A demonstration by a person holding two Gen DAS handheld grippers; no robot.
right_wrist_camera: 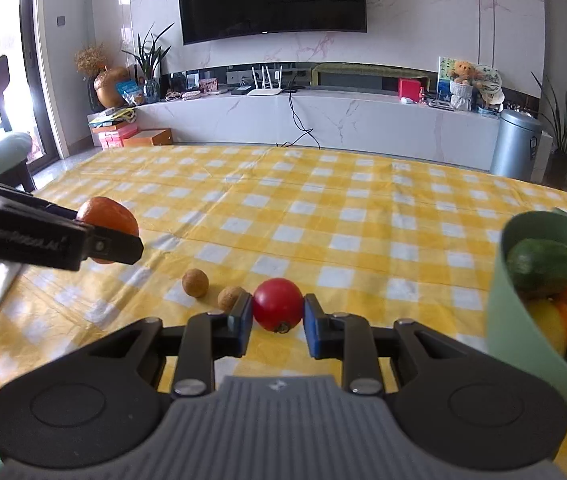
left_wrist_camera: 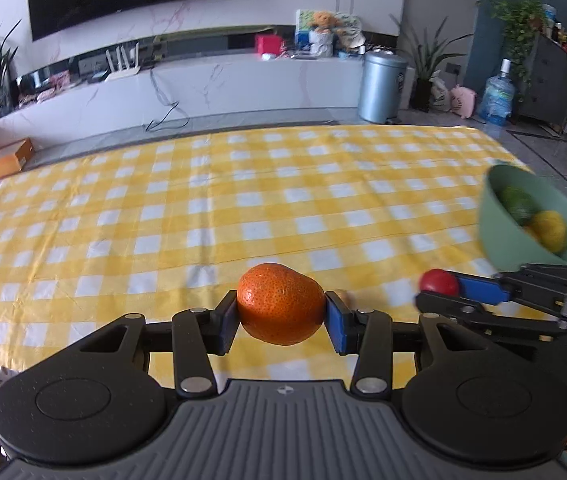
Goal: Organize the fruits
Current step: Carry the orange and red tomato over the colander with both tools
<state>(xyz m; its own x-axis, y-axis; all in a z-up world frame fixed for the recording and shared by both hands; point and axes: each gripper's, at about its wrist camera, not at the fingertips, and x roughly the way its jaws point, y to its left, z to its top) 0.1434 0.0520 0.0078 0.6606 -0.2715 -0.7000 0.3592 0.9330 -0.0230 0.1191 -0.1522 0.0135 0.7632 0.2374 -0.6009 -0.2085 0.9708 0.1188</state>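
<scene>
While several fruits already sit in the green bowl (right_wrist_camera: 523, 320) at your right, your left gripper (left_wrist_camera: 281, 318) grasps an orange (left_wrist_camera: 280, 303) and your right gripper (right_wrist_camera: 278, 320) clenches a tomato (right_wrist_camera: 277, 303); two small brown fruits (right_wrist_camera: 195, 282) remain on the worktop (right_wrist_camera: 323, 208).

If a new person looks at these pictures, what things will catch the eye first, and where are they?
First the bright orange, gripped by the left gripper above the yellow checked tablecloth. Next the small red tomato, clamped in the right gripper near the table's front edge. At the far right, a green bowl already holds several fruits.
</scene>
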